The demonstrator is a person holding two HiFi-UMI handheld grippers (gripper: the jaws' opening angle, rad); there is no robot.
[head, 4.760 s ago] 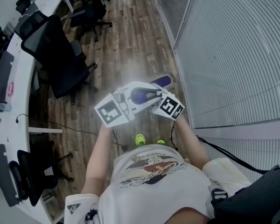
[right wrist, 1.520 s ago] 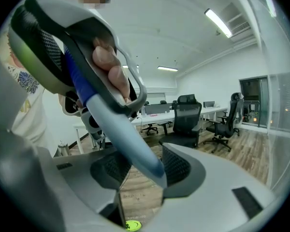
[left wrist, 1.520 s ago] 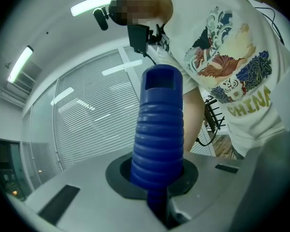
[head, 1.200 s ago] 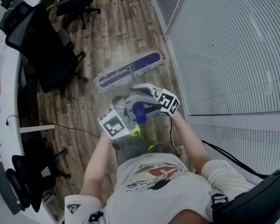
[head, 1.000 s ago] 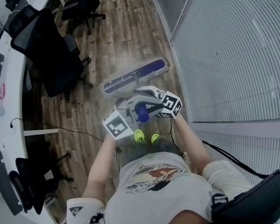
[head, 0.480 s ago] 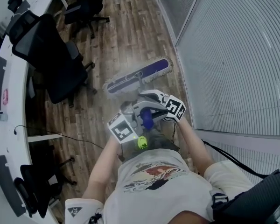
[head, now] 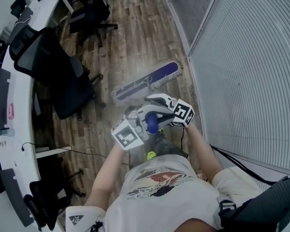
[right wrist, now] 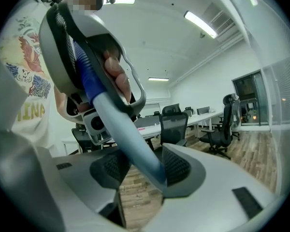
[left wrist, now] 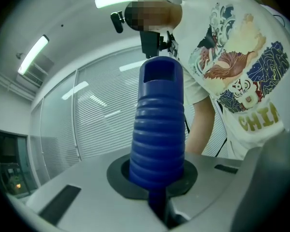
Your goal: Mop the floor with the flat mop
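In the head view the flat mop head [head: 145,82], blue with a pale fringe, lies on the wood floor ahead of me, angled toward the glass wall. Its pole runs back to my hands. My left gripper [head: 141,123] is shut on the mop's blue ribbed handle grip [left wrist: 157,134], which stands up between its jaws in the left gripper view. My right gripper [head: 159,111] is shut on the mop pole [right wrist: 130,139] just below; the grey-blue pole crosses slantwise between its black pads [right wrist: 176,166]. The left gripper [right wrist: 94,52] shows higher up the pole in that view.
Black office chairs [head: 58,66] stand to the left along a curved white desk [head: 17,95]. A glass wall with blinds [head: 251,66] runs close on the right. A thin cable [head: 82,151] lies on the floor by my green shoe [head: 150,154].
The mop head, near my feet under the grippers 4.8 s ago, now lies out ahead. Over the last second it slid slightly right toward the wall; both grippers kept their hold.
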